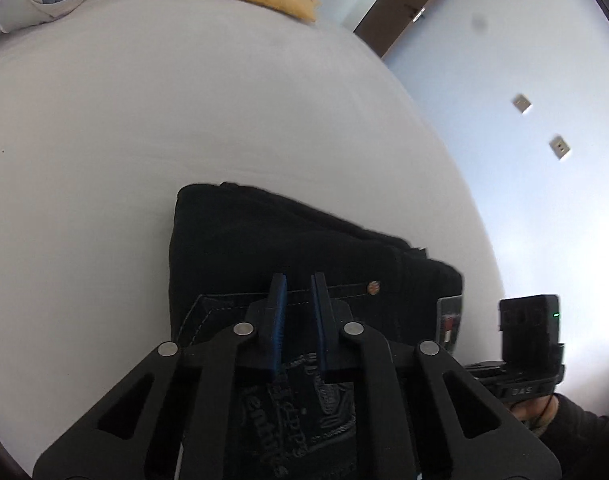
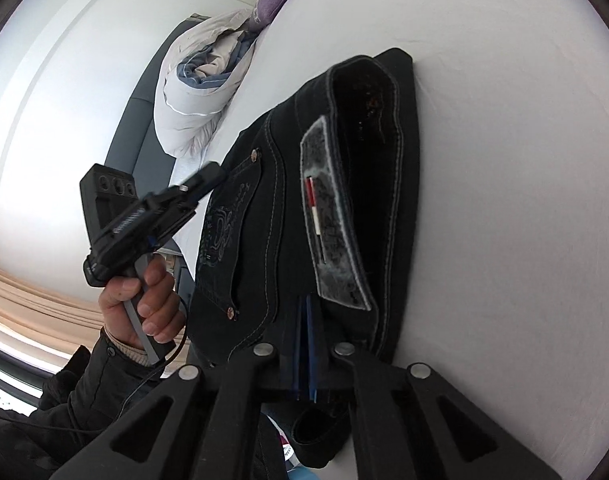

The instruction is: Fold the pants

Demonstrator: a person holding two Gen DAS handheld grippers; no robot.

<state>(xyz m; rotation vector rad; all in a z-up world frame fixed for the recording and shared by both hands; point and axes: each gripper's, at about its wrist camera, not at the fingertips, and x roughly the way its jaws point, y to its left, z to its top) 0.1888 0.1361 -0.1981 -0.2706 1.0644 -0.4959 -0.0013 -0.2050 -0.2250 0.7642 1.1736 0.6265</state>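
Left wrist view shows the pants (image 1: 288, 240) lying as a thick dark bundle on the white bed (image 1: 184, 112), directly under and ahead of my left gripper (image 1: 298, 292). Its blue pads stand a narrow gap apart with nothing between them, poised over the back pocket (image 1: 240, 320).

From the right wrist, my right gripper (image 2: 306, 320) has its pads nearly together at the waistband edge; whether they pinch cloth I cannot tell. The waistband label (image 2: 330, 216) lies just ahead of its tips.

I judge this denim heavy, fairly stiff and not slippery, so it should hold a crease but sag if lifted by one corner. I would grip through the doubled waistband seam, both tongs well apart.
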